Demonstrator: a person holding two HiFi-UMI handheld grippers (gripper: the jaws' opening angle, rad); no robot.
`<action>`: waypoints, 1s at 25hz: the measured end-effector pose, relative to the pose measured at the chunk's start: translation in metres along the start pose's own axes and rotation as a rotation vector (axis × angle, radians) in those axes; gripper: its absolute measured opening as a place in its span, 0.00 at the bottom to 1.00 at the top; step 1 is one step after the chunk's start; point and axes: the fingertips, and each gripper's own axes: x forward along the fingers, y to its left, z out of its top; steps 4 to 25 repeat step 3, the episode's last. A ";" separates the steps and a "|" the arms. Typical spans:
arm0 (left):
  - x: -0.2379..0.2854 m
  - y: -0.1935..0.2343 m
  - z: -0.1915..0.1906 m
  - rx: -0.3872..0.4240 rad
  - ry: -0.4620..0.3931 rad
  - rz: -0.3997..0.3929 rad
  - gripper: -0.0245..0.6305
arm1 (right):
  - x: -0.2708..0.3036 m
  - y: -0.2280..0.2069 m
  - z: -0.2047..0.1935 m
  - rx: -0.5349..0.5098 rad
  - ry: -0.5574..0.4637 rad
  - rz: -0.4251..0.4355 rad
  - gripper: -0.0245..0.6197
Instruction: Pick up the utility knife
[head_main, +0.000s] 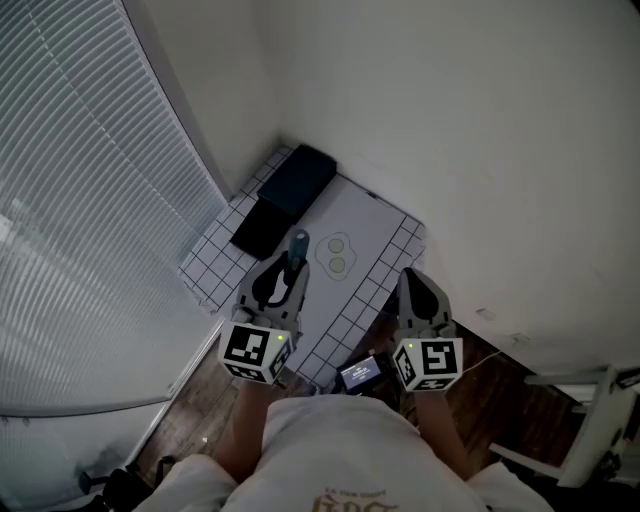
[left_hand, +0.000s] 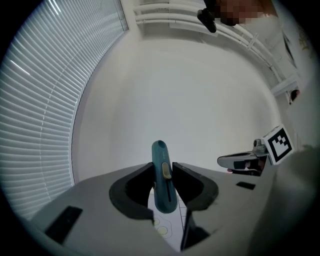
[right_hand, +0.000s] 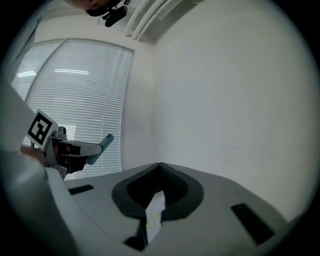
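Teal utility knife (left_hand: 160, 150) was pinched mid-body in my left hand-held gripper (left_hand: 162, 169), clear above tabletop (head_main: 375, 225), nose forward, likely for balance. My right hand-held gripper (right_hand: 160, 167) hung closed, empty, kept aside as spare.

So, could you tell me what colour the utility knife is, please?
The knife is teal blue; clearest in the left gripper view.
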 end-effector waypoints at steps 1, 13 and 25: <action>0.000 0.001 0.000 0.001 0.000 0.001 0.23 | 0.000 0.000 -0.001 0.001 0.000 0.000 0.05; -0.001 0.001 0.000 0.003 -0.001 0.003 0.23 | -0.001 0.000 -0.002 0.003 0.001 0.000 0.05; -0.001 0.001 0.000 0.003 -0.001 0.003 0.23 | -0.001 0.000 -0.002 0.003 0.001 0.000 0.05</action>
